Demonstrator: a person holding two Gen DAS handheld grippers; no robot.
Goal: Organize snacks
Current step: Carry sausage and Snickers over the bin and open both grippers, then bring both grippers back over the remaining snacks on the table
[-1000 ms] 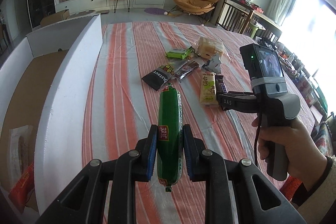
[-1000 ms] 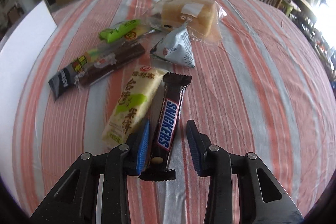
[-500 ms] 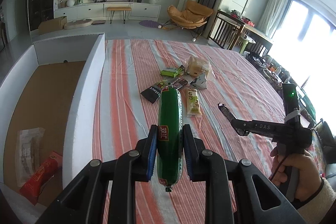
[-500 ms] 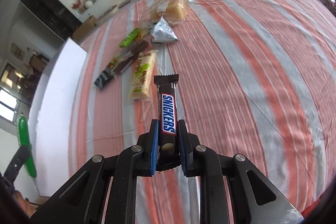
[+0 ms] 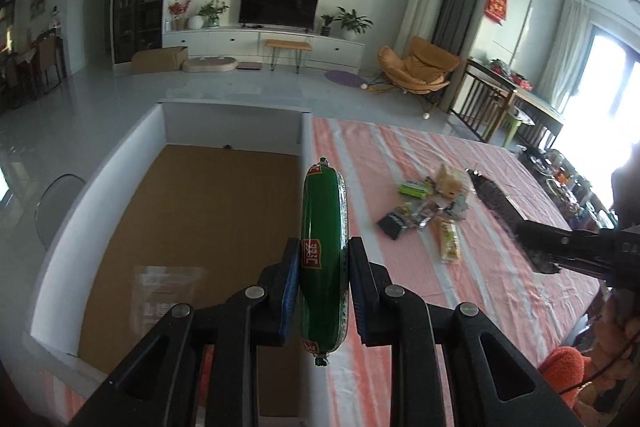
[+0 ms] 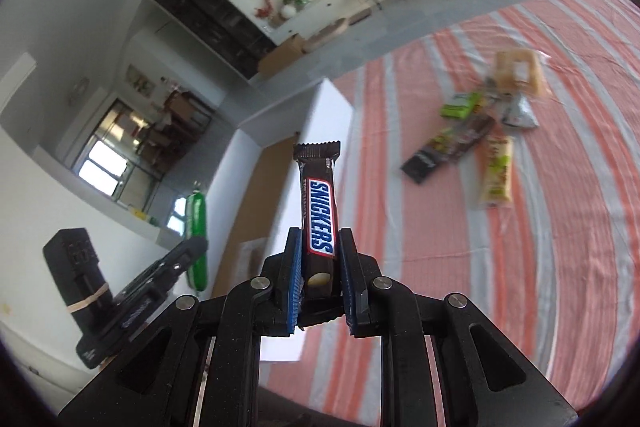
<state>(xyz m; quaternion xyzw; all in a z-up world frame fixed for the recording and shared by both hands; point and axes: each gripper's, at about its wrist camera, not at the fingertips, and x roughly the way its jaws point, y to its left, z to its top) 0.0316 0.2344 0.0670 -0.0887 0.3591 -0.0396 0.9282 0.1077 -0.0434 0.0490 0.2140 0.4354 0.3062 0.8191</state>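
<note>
Left wrist view: the left tongs [image 5: 323, 281] were clamped on a green sausage [image 5: 323, 239], which stood at the centre of the frame over the right wall of the white box [image 5: 100, 195]. A second earlier the same sausage had hung over the striped counter [image 5: 400, 155], with the box only at the left edge; the box's brown floor now filled the left half of the frame, a clear packet [image 5: 168, 291] lying on it.

Right wrist view: the right tongs [image 6: 318, 287] were closed on a Snickers bar [image 6: 319, 211], held clear of the counter at centre frame. A second earlier the jaws had stood apart around the bar as it lay on the cloth beside a yellow-green packet [image 6: 497, 173]; that packet and the other remaining snacks [image 6: 472, 131] now lay well apart at the right of the frame.

Interpretation: both items had been lifted and were being carried toward the box. The likely next step was release into it, the sausage being the nearer. Several snacks remained on the counter, so the sorting appeared only partly done.
</note>
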